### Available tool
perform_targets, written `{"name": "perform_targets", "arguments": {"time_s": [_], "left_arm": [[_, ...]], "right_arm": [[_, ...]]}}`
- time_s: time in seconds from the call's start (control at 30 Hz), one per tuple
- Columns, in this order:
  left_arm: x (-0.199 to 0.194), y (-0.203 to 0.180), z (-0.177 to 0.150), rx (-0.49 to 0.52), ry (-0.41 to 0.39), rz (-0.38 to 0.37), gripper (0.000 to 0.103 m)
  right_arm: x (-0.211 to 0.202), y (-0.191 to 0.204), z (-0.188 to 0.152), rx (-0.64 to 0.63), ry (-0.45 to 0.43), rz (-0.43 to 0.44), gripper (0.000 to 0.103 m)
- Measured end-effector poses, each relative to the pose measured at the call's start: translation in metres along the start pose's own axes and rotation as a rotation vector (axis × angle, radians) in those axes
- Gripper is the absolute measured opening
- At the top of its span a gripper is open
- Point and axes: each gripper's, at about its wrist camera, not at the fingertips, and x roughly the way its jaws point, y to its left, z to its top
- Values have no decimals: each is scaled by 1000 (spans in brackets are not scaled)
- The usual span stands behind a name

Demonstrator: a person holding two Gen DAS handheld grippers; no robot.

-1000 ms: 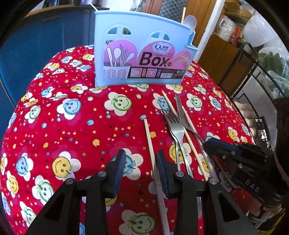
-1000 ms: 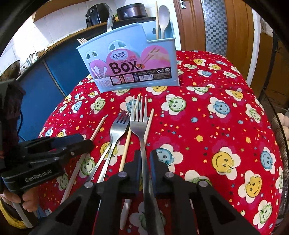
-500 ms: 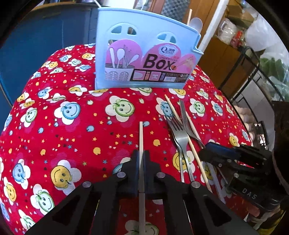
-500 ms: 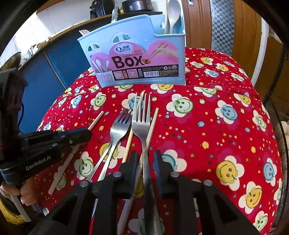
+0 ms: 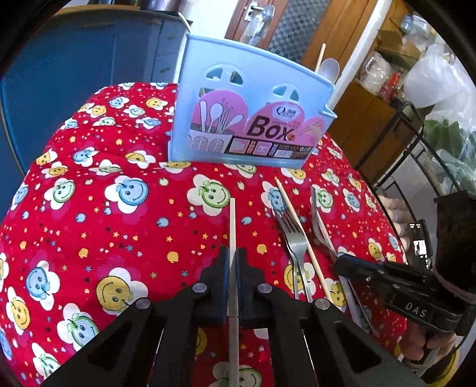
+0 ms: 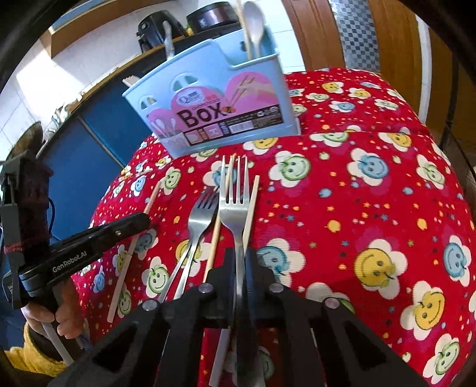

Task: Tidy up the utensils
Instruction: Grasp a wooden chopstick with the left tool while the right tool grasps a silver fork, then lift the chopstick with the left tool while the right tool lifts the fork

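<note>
1. Left wrist view: I see my left gripper (image 5: 233, 262) with its jaws pinched on a pale chopstick (image 5: 232, 226), which sticks out ahead of them over the red smiley-print cloth (image 5: 119, 238) on the table.
2. Right wrist view: my right gripper (image 6: 240, 262) has its jaws pressed onto the handle of a steel fork (image 6: 235, 202); they have just been closing that last bit, with the fork between them. Its tines point toward the far edge of the table.
3. A blue utensil box (image 5: 253, 119) stands upright near the far edge of the table, label facing me (the big word on it reads "Box"). A pale spoon (image 6: 254, 28) and a wooden stick (image 5: 319, 56) rise from its right-end compartment.
4. Between the two grippers, toward the near side of the table, lie a second fork (image 6: 199, 217) and a wooden chopstick (image 5: 300, 235); in the right wrist view that chopstick crosses just under the tines of the held fork.
5. Another pale chopstick (image 6: 252, 205) lies just beside the held fork on its right, reaching back under my right gripper.
6. From the right wrist view the left gripper sits near the table's left edge, a hand (image 6: 44, 315) in a yellow sleeve wrapped on its grip.
</note>
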Motion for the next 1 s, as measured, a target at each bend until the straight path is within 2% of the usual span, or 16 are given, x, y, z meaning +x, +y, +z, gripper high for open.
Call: {"name": "perform_targets", "arguments": {"time_s": [0.13, 0.3, 0.4, 0.5, 0.53, 0.57, 0.63, 0.83, 1.0], "left_arm": [[-4, 2, 1, -8, -16, -9, 4], [-4, 2, 0, -12, -18, -8, 4], [-4, 1, 0, -11, -19, -8, 4], [-4, 1, 0, -12, -19, -8, 4], [-4, 1, 0, -13, -20, -8, 4], [-5, 1, -1, -14, -21, -9, 4], [-6, 2, 0, -15, -25, -10, 4], [-8, 5, 0, -23, -32, -10, 4], [-9, 8, 1, -27, -35, -10, 4]], "right_arm": [[0, -10, 0, 48, 16, 60, 9], [-2, -12, -1, 35, 9, 14, 10], [-3, -6, -2, -15, -3, -55, 10], [-4, -1, 1, -44, 1, -40, 11], [-4, 3, 4, -60, 1, -41, 12], [-4, 7, 7, -75, -2, -47, 20], [-4, 13, 14, -104, -19, -48, 30], [12, 16, 39, -158, -19, -1, 32], [29, 2, 52, -179, -12, -15, 33]]}}
